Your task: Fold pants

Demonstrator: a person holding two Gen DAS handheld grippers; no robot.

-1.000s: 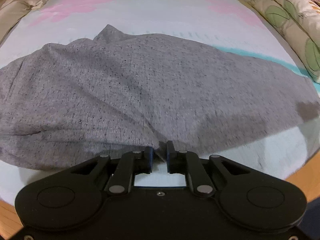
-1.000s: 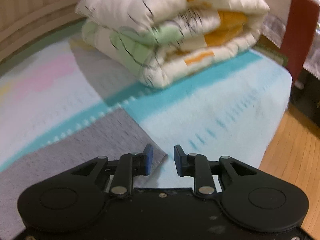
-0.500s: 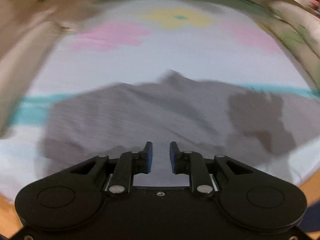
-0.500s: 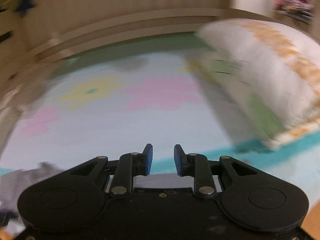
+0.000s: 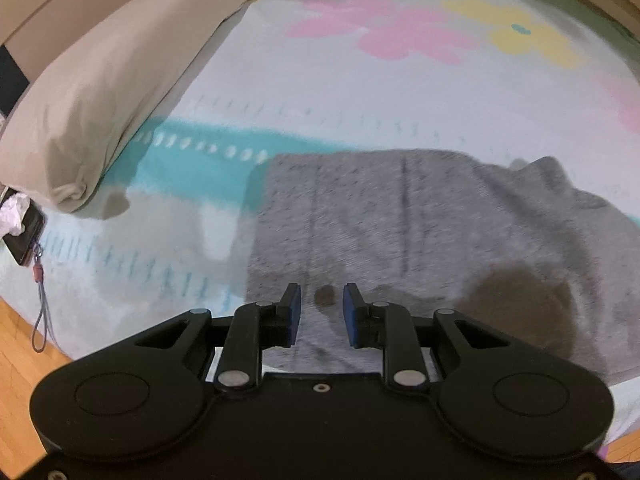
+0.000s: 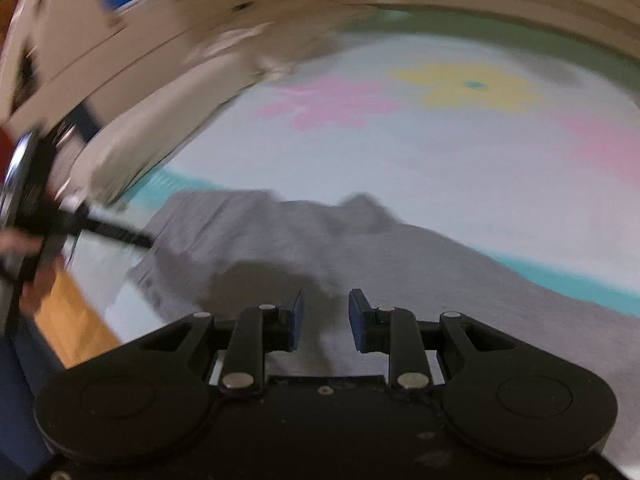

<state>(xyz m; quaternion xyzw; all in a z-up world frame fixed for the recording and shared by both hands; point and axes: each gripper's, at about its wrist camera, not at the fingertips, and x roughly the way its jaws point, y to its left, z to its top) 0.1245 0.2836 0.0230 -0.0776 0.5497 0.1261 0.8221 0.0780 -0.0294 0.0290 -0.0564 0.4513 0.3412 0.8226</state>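
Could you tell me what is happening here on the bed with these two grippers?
A person is folding grey pants on a flower-patterned bedspread, with a handheld gripper in each hand. The left gripper and the right gripper both hover above the fabric with fingers open, gripping nothing. The pants lie partly folded, with a bump along the far edge. A beige pillow sits at the left, and a phone lies near the bed's edge.

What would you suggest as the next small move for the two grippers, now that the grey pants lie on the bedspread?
Probably lower the left gripper onto the near edge of the grey pants and close on it. Both it and the right gripper are open and hold nothing, and the cloth lies flat on the bedspread, directly under the left gripper's fingers. The right wrist view is too blurred to choose its grasp point.
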